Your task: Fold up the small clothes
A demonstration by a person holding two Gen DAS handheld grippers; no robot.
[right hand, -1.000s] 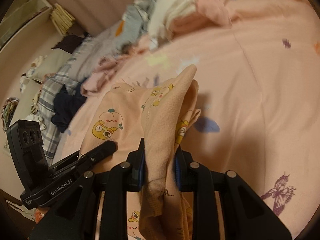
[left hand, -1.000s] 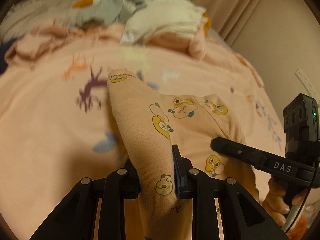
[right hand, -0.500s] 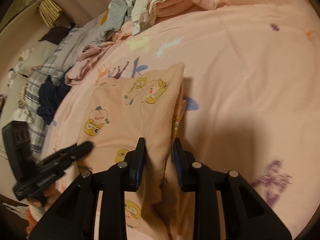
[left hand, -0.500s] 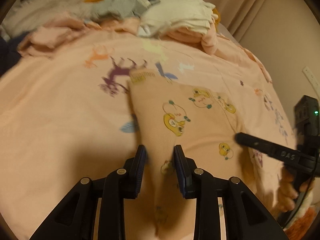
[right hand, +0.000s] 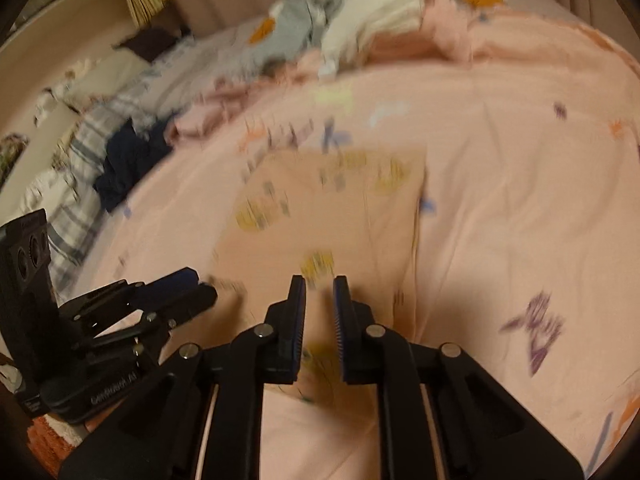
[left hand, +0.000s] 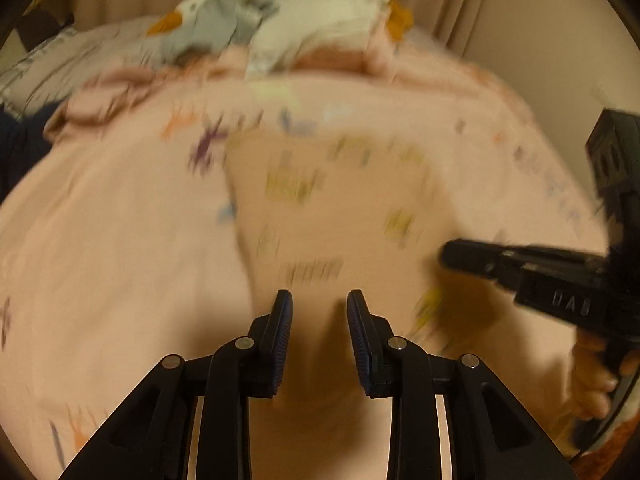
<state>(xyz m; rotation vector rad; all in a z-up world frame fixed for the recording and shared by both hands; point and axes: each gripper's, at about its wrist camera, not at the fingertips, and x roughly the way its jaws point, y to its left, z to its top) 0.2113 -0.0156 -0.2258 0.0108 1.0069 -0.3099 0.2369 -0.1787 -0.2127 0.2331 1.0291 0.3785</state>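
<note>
With my left gripper [left hand: 319, 304] parted over the near end of the peach garment [left hand: 344, 216], which lies flat mid-bed, and my right gripper [right hand: 319, 292] gripping nothing, its jaws just narrowed, this fold looks laid, while the far clothes pile [right hand: 360, 16] waits.

Garment [left hand: 340, 216] released, now flat.

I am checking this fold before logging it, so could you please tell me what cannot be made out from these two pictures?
- Left wrist view: prints on the peach garment are smeared by motion blur.
- Right wrist view: the garment's near edge is hidden behind the right hand-held gripper.
- Both views: the clothes pile is too blurred to tell the items apart.
</note>
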